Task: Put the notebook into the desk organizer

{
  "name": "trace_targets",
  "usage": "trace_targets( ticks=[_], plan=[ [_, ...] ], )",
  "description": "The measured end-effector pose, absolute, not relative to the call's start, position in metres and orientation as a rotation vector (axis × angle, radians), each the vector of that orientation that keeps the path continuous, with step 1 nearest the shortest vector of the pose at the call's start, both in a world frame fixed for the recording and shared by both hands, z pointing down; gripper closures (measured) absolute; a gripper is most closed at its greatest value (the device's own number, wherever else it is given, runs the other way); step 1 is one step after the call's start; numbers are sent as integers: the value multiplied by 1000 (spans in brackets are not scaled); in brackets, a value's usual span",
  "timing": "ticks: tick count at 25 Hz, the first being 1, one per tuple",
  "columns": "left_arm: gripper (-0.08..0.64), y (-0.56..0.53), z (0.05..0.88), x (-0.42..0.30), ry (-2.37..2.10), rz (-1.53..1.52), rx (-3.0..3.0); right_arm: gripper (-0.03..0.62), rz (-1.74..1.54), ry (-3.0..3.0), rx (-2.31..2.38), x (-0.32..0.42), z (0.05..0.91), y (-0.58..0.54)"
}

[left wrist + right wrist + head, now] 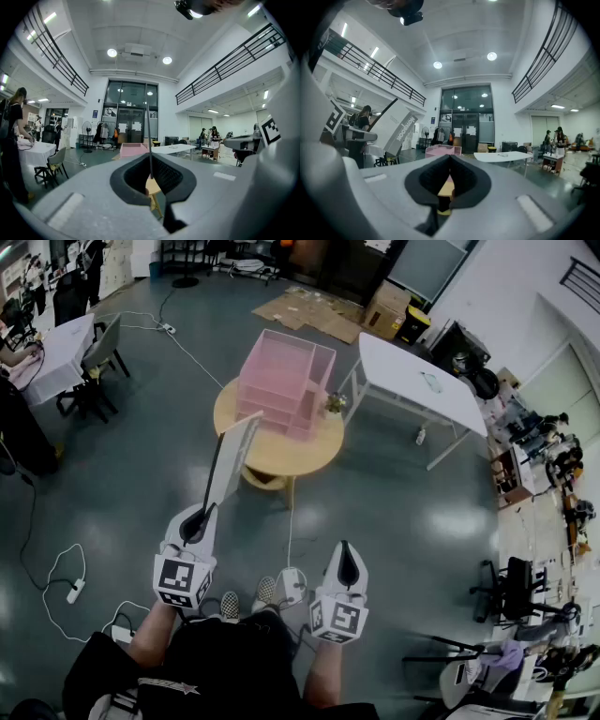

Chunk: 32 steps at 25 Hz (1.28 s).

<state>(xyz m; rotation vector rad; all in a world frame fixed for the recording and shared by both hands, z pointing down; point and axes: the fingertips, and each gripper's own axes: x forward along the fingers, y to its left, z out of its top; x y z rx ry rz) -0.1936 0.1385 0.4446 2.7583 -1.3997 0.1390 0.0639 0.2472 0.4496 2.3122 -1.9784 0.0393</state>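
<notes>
The left gripper [202,517] is pinched tight on one edge of the thin grey notebook [232,460], which sticks out in the air, tipped toward the table. The pink plastic desk organizer [281,381] sits on the round wooden table [281,457] – well ahead of the notebook. The right gripper [346,557] is squeezed together with nothing in it.

There is one pink plastic desk organizer [281,381] and one round wooden table [272,454], both at twelve o'clock. There is one thin grey notebook [232,460]. There are two white rectangular tables, one table [61,352] at ten o'clock and the other table [412,381] at one. Two grey grippers show, the left gripper [201,517] and the right gripper [345,549].
</notes>
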Motion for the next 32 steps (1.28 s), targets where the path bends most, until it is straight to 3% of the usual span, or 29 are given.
trace_targets(
  ticks=[16, 32],
  plan=[
    [545, 115, 455, -161, -1371, 148, 2762, 588, 52, -1939, 2329, 95, 458, 224],
    [545, 15, 451, -104, -1488, 183, 2687, 588, 53, -2080, 2211, 145, 458, 89]
  ],
)
